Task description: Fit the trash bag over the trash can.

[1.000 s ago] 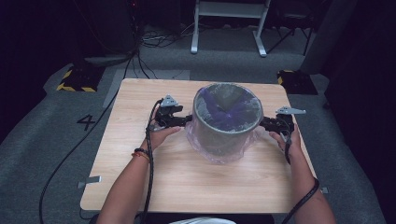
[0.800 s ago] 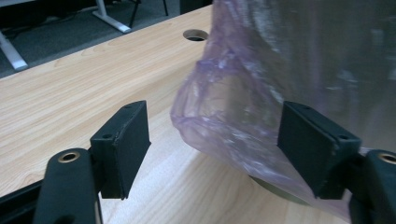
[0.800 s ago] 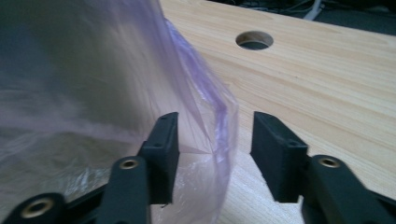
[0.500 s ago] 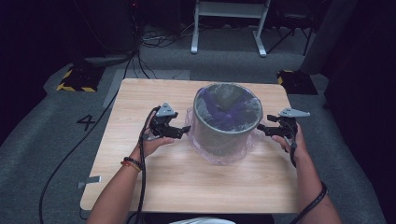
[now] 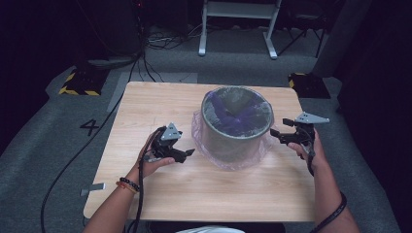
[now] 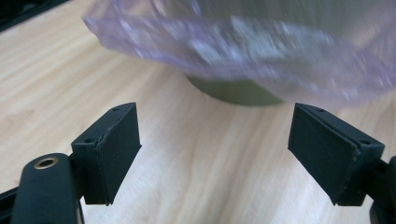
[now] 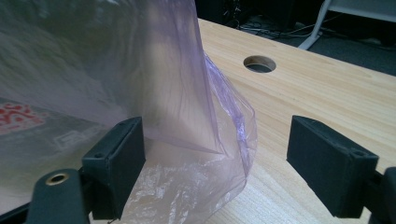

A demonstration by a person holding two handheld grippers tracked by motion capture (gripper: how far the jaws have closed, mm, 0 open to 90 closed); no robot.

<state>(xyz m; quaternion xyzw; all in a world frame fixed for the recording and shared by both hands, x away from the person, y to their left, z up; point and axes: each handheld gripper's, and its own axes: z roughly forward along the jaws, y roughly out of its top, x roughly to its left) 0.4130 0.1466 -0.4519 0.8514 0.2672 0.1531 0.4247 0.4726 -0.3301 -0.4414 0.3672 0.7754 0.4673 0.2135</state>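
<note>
A grey cylindrical bin stands upright near the middle of a wooden counter, lined with a translucent purple bag whose edge is folded over the rim and hangs as a loose skirt down the outer wall. The left claw rests low by the counter just beside the bin, apart from the plastic. In the left gripper view its jaws stand wide with bare wood between them, and the bag's hem lies just ahead. The right claw is at the opposite side of the bin. Its jaws have just been opening and now stand wide. In the right gripper view a fold of the hanging film lies between them, close to one pad, and is not pinched.

The step in hand appears to be settling the liner's overhang. To do it well, each claw should take the film by its free hem, one layer at a time, on opposite sides of the bin. Pull down evenly so the rim fold seats without dragging the bin across the counter. The thin plastic probably tears or slips if it is bunched or jerked.
</note>
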